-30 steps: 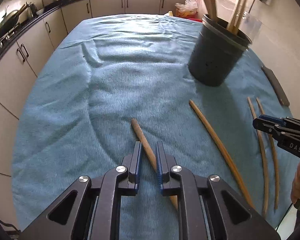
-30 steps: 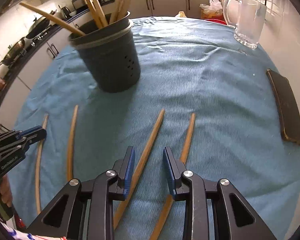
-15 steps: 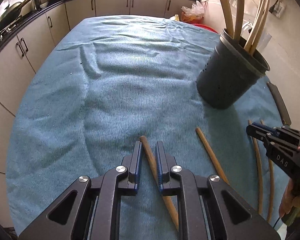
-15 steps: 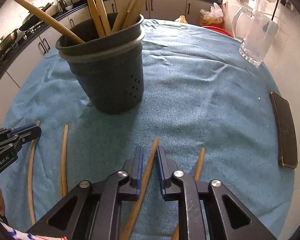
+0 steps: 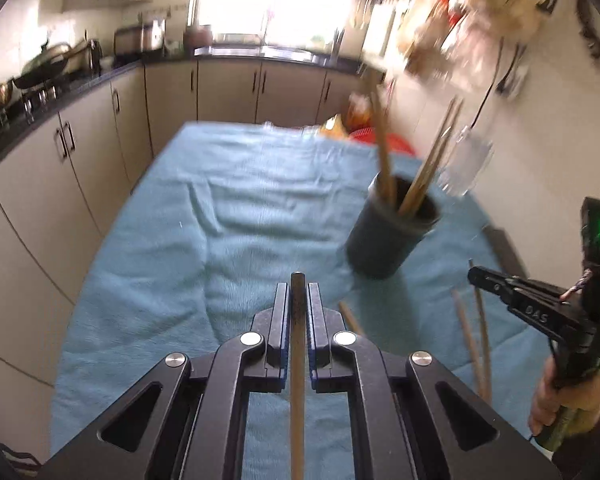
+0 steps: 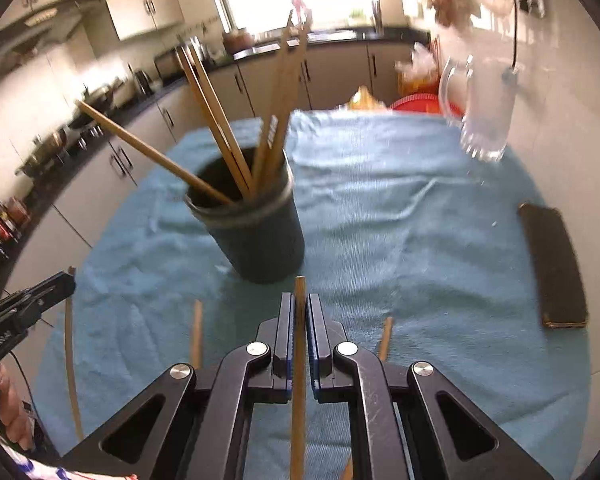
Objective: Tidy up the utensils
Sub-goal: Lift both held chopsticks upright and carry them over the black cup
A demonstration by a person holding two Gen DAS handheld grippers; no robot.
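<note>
A ribbed, wrinkled teal cloth (image 6: 400,216) covers the table. On it stands a dark round holder (image 6: 260,236), matte, with a paler band under its rim; several slim wooden sticks (image 6: 220,128) lean inside, fanned outward. The left gripper (image 5: 299,312) is clamped on a round wooden stick with a darker tip (image 5: 298,292). The right gripper (image 6: 299,320) pinches a thin pale chopstick (image 6: 299,296). More sticks lie loose on the cloth (image 6: 196,332). A blurred clear vessel, probably a glass jug (image 6: 484,108), stands at the far right.

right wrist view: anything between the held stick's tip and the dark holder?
Nothing but bare blue cloth. The right gripper, shut on its stick, points straight at the holder.
</note>
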